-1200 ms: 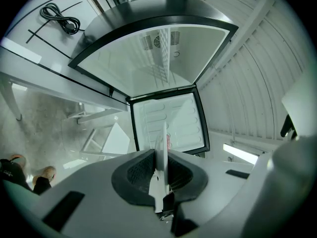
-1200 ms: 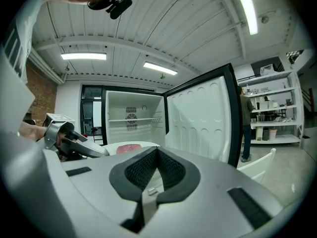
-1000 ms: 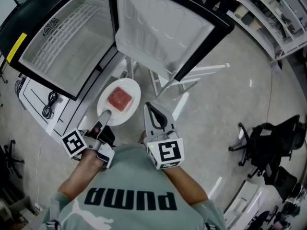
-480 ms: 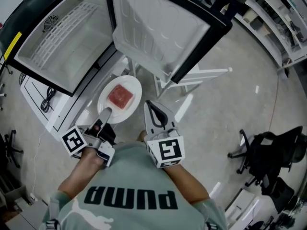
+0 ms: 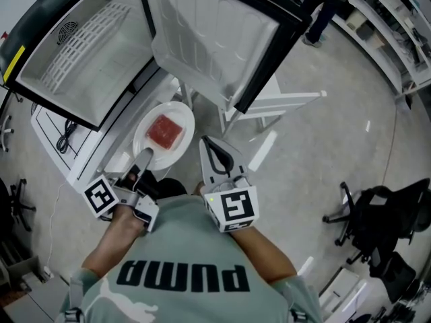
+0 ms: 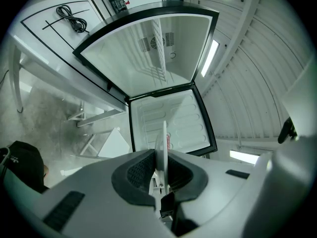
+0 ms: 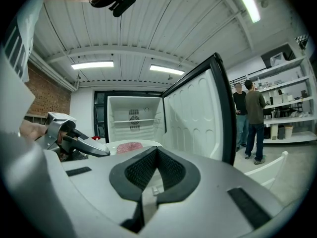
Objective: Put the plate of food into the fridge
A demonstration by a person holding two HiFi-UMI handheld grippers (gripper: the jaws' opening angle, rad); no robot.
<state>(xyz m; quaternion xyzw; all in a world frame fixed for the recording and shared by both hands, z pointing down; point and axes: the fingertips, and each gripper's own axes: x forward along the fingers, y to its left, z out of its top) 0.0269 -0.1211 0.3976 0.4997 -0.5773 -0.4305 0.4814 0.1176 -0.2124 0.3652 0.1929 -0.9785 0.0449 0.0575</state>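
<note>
Since the earlier frame, both grippers and the plate have shifted slightly toward the open fridge.

The left gripper is clamped on the near rim of the plate. In the left gripper view the rim runs edge-on between the two pads, which press on it from both sides.

The plate is held flat, face up. It reaches out from the left gripper's tips toward the fridge opening and is still outside the cabinet, just beside the lower edge of the fridge door, which is swung wide.

The plate is round. The reddish food slab at its centre is close to square, so no long axis can be told.

The right gripper is just beside the plate. Its jaws are together and hold nothing.
</note>
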